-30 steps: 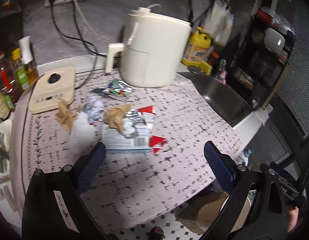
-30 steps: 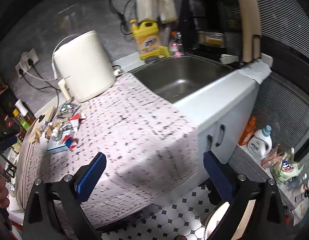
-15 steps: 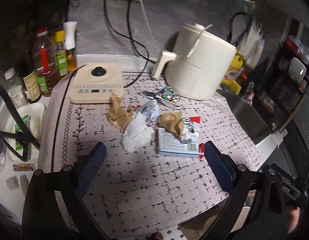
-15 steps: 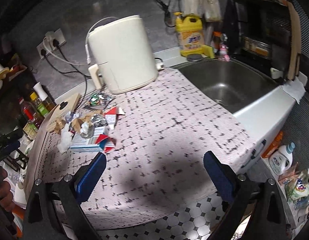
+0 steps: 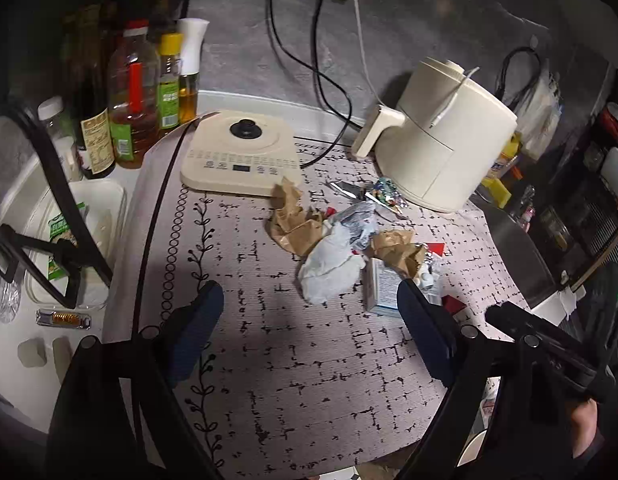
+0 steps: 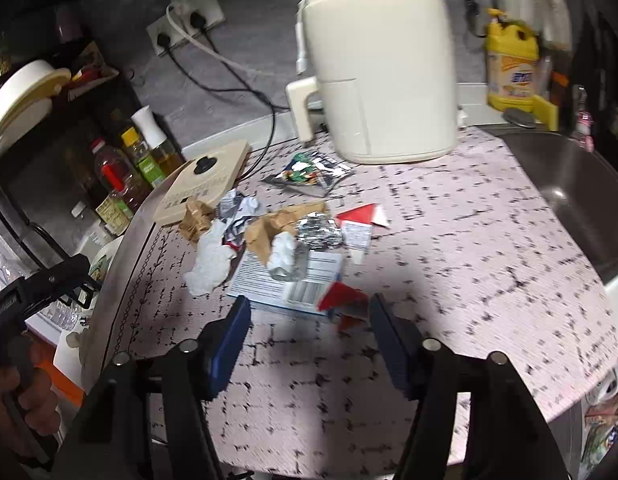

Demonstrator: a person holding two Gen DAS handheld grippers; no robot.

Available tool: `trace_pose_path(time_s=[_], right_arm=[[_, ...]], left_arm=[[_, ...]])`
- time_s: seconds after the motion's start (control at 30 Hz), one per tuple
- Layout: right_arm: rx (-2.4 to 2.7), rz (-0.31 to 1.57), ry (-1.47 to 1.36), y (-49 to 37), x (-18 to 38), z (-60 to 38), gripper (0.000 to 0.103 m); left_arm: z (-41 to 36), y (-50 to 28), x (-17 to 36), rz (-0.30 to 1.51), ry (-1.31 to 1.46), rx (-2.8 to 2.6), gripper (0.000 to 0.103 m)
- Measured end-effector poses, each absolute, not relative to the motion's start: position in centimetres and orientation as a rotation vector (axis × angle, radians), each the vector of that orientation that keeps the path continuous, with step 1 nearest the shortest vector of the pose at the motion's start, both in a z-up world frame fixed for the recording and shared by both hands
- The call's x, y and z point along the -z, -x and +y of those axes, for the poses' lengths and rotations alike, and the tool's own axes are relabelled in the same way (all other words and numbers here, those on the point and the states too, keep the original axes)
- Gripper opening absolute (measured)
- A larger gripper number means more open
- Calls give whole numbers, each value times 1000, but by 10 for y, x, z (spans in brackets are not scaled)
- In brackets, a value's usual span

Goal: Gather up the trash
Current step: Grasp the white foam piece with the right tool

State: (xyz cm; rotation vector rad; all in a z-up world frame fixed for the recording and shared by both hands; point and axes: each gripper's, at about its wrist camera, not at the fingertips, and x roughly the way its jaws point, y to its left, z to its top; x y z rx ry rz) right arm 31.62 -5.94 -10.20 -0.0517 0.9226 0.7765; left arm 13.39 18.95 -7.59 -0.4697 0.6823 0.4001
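Left gripper (image 5: 309, 320): closing slightly, nothing between the jaws; we aim at the tissue (image 5: 329, 268).
Right gripper (image 6: 309, 328): closing, nothing pinched; we straddle the carton (image 6: 285, 280) edge squarely.

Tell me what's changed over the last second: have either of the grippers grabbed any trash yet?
Not yet. Both views have swung toward the trash pile; the right gripper now hangs just short of the flat white-and-blue printed carton, jaws closing on nothing. The left gripper is near the crumpled white tissue, narrowing slightly, empty. The crumpled brown paper, cream air fryer and trash stayed put.
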Motion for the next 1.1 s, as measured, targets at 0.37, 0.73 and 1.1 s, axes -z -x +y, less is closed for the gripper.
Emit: trace_pose_path(time_s=[0.37, 0.73, 1.1], right_arm=[[-835, 1007, 117, -352, 133, 5, 46], [-807, 1045, 174, -353, 143, 12, 17], [-778, 1000, 98, -340, 112, -23, 17]], left_arm=[[215, -126, 94, 707, 525, -438, 74], [215, -155, 123, 773, 535, -380, 69], [209, -210, 157, 855, 481, -309, 69]])
